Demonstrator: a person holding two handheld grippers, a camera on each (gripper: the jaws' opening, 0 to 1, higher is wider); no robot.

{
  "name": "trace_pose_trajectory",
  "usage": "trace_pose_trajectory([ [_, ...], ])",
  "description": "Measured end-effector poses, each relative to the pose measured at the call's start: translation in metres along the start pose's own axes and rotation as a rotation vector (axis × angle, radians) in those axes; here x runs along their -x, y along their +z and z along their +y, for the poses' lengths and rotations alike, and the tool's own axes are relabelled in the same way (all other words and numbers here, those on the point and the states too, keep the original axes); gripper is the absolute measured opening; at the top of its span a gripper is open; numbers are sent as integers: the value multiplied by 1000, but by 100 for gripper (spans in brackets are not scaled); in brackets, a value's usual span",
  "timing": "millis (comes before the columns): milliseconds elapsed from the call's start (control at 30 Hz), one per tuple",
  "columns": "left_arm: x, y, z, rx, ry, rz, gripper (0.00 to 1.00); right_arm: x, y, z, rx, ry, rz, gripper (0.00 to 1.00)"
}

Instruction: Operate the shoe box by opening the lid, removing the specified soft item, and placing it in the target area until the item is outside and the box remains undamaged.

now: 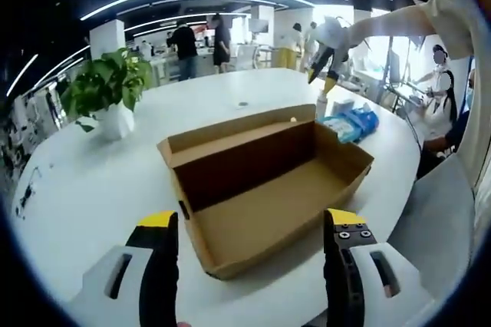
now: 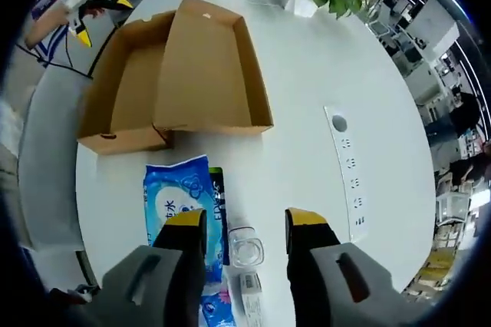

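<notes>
Two grippers: both carry yellow-tipped jaws standing apart, with nothing between them.
Right gripper point(image 2: 239, 229): it hangs over the near table edge, looking down at the blue soft pack point(image 2: 178, 206) and a small clear bottle point(image 2: 246, 251).
Soft pack: a blue wet-wipe style packet lying flat on the white table point(image 2: 307, 97), already outside the box, just under and slightly left of the right gripper's jaws. In the left gripper view it lies beyond the far right corner of the box point(image 1: 351, 122).
Pack's long axis: runs roughly near-to-far in the right gripper view, in line with the jaws' reach, its far end pointing toward the box.
Nearer hand: the right one by a wide margin; my judgement is that any further handling of the pack falls to it.
Left gripper point(image 1: 251, 223): poised just short of the near end of the shoe box point(image 1: 268, 189).
Shoe box: open, brown cardboard, its inside bare, lid flap point(image 2: 209, 66) folded back beside the tray point(image 2: 123, 89); no damage visible.
Further off: a power strip point(image 2: 347, 170) lies on the table right of the box, and a potted plant point(image 1: 110, 89) stands at the far left.
Stage: likely late, item out, placement perhaps still to settle.
</notes>
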State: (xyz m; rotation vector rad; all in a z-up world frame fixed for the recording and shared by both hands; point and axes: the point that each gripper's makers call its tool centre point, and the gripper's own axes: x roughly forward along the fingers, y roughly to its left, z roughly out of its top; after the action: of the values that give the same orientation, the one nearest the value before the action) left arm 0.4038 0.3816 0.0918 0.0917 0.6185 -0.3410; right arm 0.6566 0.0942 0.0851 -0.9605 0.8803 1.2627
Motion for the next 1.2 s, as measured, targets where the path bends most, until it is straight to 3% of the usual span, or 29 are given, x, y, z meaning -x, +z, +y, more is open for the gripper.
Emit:
trace_pose_trajectory([
  [200,3,-7,12,39,51,16,67,0,15,-11,-82,-52,-54,38],
  [433,6,-17,23,108,93,34,56,-5,21,-27,-103,-133,-60,37],
  [767,8,-30,40,202,160,52,40,-13,38,-44,-218,-220,-109,34],
  [933,7,-36,48,236,185,58,32,-19,45,-50,-352,-254,-149,29],
  [1067,6,-41,51,243,190,72,26,-25,41,-56,-369,-295,-127,26],
  [1200,3,-43,52,266,194,69,19,-32,39,-55,-499,-305,-148,23],
])
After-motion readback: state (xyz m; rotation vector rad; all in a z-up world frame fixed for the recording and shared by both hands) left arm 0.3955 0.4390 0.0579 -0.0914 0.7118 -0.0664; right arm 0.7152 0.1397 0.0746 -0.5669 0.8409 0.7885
